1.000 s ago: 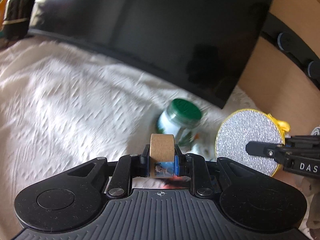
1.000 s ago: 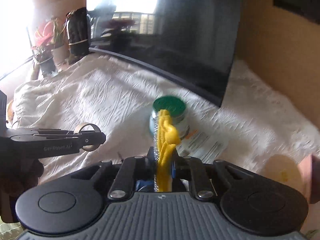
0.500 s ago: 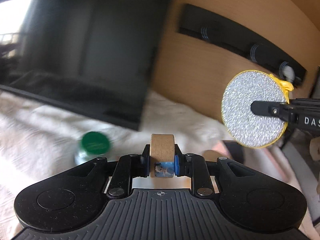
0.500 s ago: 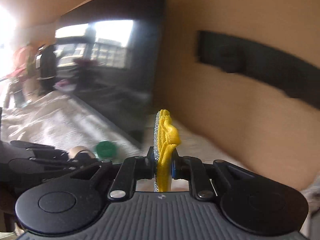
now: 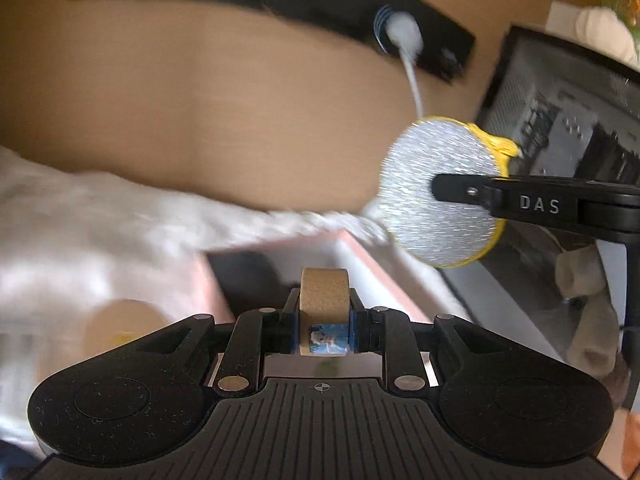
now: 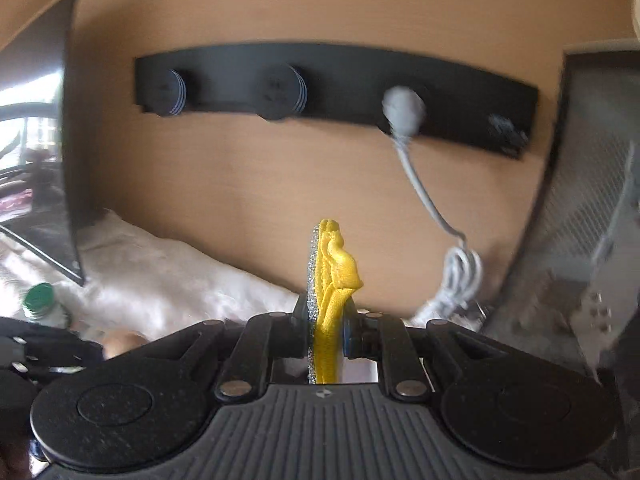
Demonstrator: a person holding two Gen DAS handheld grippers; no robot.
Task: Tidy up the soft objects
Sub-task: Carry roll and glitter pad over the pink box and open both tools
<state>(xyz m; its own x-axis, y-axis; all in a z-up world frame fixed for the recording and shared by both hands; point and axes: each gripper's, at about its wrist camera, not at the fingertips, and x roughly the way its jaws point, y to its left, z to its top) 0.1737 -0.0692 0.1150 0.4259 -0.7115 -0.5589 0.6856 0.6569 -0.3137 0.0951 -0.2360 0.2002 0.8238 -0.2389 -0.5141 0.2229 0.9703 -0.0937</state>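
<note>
My left gripper [image 5: 323, 320] is shut on a brown tape roll [image 5: 323, 296] with a blue printed strip, held just above a pink open box [image 5: 360, 252] with a dark inside. My right gripper [image 6: 327, 336] is shut on a round silver-glitter pad with yellow backing [image 6: 330, 280]. That pad also shows in the left wrist view [image 5: 440, 196], up and right of the box, with the right gripper's finger [image 5: 520, 202] across it.
A white blanket [image 5: 100, 240] covers the surface. A round tan object [image 5: 124, 324] lies left of the box. A wooden wall carries a black hook rail [image 6: 340, 84] with a white cable [image 6: 420, 184]. A green-capped jar [image 6: 40, 304] and dark screen [image 6: 36, 152] stand far left. A grey mesh case [image 6: 592, 200] stands right.
Both grippers have swung right, away from the screen and green-capped jar, toward the wall. The pink box has come into view under the left gripper. Both still hold their objects.
</note>
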